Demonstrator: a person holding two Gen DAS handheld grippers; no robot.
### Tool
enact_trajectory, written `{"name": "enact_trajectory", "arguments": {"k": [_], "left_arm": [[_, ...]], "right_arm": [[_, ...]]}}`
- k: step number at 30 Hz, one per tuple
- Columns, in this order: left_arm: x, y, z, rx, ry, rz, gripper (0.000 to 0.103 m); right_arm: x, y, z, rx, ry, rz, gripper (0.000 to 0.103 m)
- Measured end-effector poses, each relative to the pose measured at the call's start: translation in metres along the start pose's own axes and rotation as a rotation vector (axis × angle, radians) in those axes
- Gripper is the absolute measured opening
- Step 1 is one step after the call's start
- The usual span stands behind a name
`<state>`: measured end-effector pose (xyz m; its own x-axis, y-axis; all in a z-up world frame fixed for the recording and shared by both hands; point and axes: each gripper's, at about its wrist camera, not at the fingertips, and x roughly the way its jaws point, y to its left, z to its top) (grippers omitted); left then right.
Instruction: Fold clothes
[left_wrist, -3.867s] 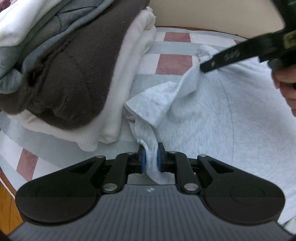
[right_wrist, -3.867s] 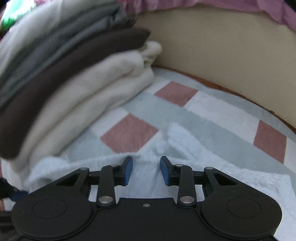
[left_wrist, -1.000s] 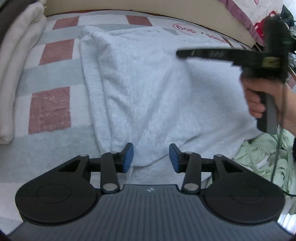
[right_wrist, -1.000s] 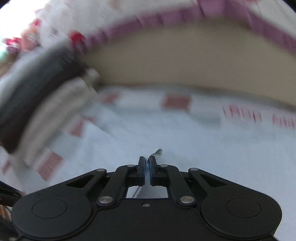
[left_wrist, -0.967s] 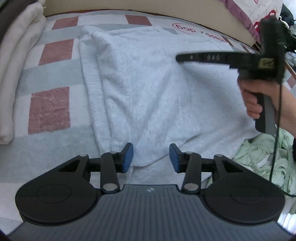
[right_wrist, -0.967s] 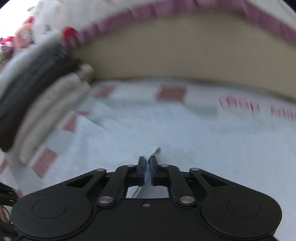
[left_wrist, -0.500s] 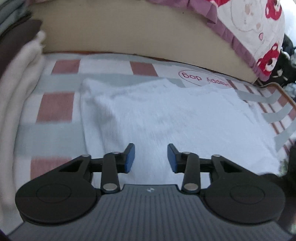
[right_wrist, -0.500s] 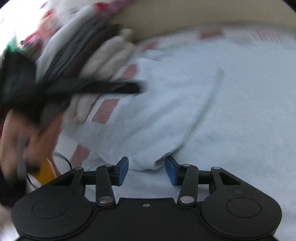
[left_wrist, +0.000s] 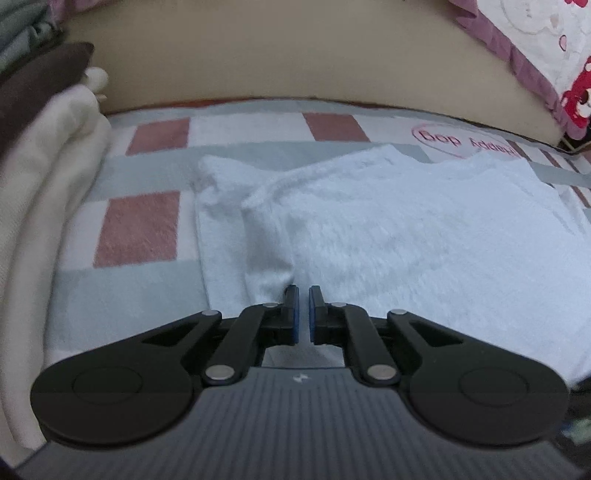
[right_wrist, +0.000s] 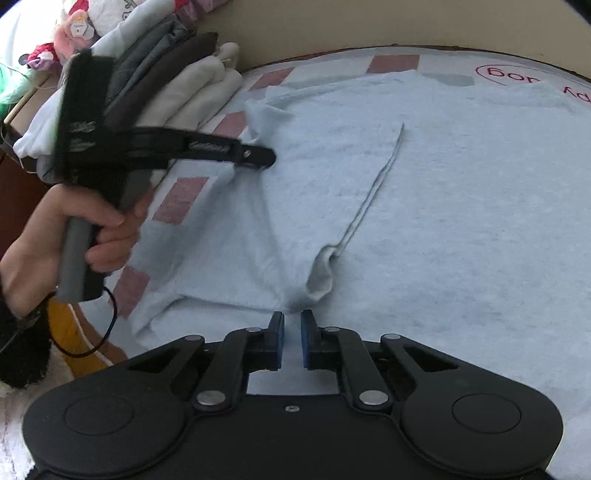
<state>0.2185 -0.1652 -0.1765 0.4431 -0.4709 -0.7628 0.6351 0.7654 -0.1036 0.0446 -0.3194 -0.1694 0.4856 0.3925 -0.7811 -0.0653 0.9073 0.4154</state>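
Left wrist view: pale blue garment (left_wrist: 406, 229) spread on checked blanket (left_wrist: 140, 229), left side already turned inward; stack of folded clothes (left_wrist: 44, 177) at far left. Left gripper (left_wrist: 302, 314) closing, jaws nearly together on the fabric's near edge.

Right wrist view: same garment (right_wrist: 424, 206) flat, sleeve fold lying across it. Right gripper (right_wrist: 291, 341) closing at the near hem, narrow gap left, cloth between the jaws; pinch uncertain. Likely midway: cross folds and stacking remaining.
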Motion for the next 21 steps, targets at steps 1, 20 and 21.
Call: {"name": "enact_trajectory", "arguments": {"k": [1,20,21], "left_arm": [[0.000,0.000,0.000,0.004,-0.019,0.017,0.007],[-0.079,-0.102,0.003,-0.097,0.074,-0.108,0.028],[-0.082,-0.112,0.005,-0.089,0.075,-0.110,0.031]], "right_arm": [[-0.005,0.001,-0.003,0.003,-0.007,-0.003,0.011],[-0.157,-0.038,-0.058,0.139,-0.471,-0.314,0.026],[-0.158,-0.041,-0.058,0.154,-0.480,-0.340,0.027]]}}
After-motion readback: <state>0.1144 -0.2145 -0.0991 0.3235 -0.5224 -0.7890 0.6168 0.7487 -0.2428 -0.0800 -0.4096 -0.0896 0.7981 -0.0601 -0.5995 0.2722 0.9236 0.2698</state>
